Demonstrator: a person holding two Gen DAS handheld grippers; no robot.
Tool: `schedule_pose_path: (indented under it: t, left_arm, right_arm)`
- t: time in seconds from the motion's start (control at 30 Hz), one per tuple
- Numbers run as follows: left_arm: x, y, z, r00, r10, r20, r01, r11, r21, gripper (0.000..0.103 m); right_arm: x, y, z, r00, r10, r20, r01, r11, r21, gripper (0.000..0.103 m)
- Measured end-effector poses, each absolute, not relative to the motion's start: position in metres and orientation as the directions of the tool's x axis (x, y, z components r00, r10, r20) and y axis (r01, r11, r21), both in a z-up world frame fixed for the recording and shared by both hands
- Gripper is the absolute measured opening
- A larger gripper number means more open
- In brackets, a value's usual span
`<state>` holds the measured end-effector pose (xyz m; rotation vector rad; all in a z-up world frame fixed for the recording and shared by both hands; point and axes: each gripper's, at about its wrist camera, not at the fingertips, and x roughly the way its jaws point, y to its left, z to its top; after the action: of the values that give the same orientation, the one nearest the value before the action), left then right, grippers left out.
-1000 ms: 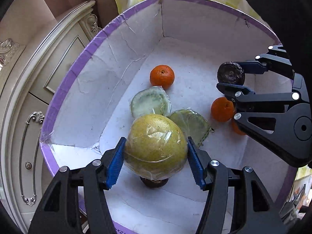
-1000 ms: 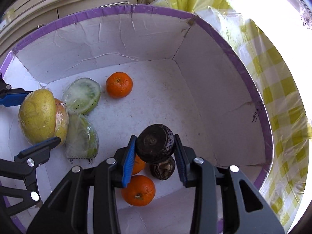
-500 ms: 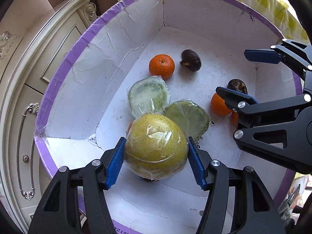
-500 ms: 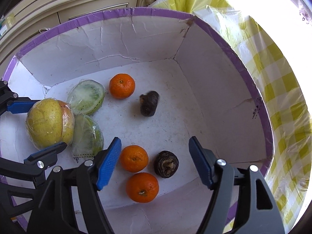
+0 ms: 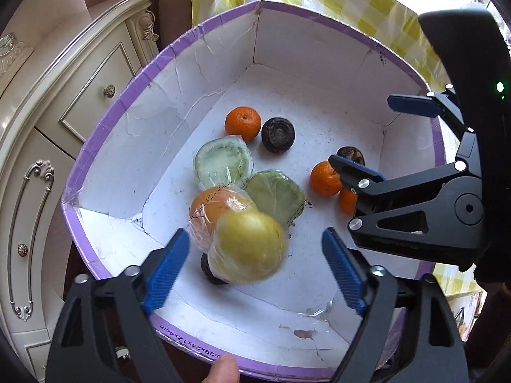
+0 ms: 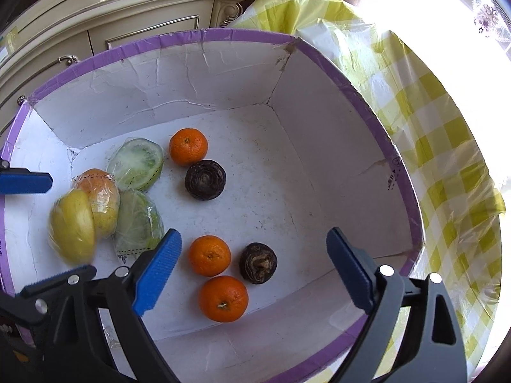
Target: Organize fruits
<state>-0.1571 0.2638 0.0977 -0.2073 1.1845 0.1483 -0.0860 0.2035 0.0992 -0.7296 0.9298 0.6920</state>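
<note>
A white box (image 5: 319, 51) (image 6: 159, 76) with a purple rim holds the fruit. My left gripper (image 5: 255, 274) (image 6: 41, 229) hangs over its near left part, jaws opening. A plastic-wrapped yellow fruit half (image 5: 249, 249) (image 6: 72, 226) is blurred between the pads, touching neither. It leans on a wrapped orange-fleshed half (image 5: 214, 204) (image 6: 99, 191). My right gripper (image 6: 252, 269) (image 5: 383, 137) is also opening, with nothing in it. Below it lie two oranges (image 6: 209, 255) (image 6: 223, 298) and a dark fruit (image 6: 258, 262). A second dark fruit (image 6: 205, 180) (image 5: 278, 134) rests beside a third orange (image 6: 188, 146) (image 5: 242, 123).
Two wrapped green halves (image 6: 135, 164) (image 6: 137, 220) lie mid-left in the box. A cream cabinet (image 5: 48, 127) (image 6: 127, 16) stands behind and to the left. A yellow checked cloth (image 6: 431, 111) covers the table on the right. A person's fingertip (image 5: 223, 367) touches the near rim.
My right gripper opened and the dark fruit dropped, rolling to the far orange. My left gripper then opened, rose slightly and let go of the wrapped yellow fruit.
</note>
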Motion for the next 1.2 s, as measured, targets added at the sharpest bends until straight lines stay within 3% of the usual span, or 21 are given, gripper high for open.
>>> schedule_pose_path:
  t: [0.2,0.5,0.6,0.8,1.2]
  left_arm:
    - [-0.154,0.267,0.102,0.416,0.038,-0.909,-0.234,0.97,-0.067,0.09]
    - [-0.176,0.285,0.13,0.59,0.131,-0.796,-0.279,0.959,-0.049,0.091]
    - [-0.175,0.291,0.136,0.593,0.06,-0.803,-0.253,0.961,-0.115,0.091]
    - [-0.159,0.293,0.116,0.463,0.169,-0.87,-0.318,0.948,0.015,0.091]
    - [-0.152,0.297,0.096,0.429,0.14,-0.892,-0.323,0.946,-0.007,0.091]
  right_arm:
    - [-0.077,0.191,0.099,0.412,0.209,-0.887,-0.781,0.582,-0.226,0.092]
    - [-0.081,0.187,0.098,0.406,0.181,-0.896,-0.777,0.584,-0.234,0.092]
    - [-0.082,0.188,0.099,0.412,0.173,-0.894,-0.777,0.579,-0.246,0.092]
    - [-0.078,0.189,0.097,0.406,0.169,-0.898,-0.773,0.588,-0.238,0.092]
    - [-0.072,0.187,0.091,0.388,0.172,-0.905,-0.773,0.595,-0.218,0.092]
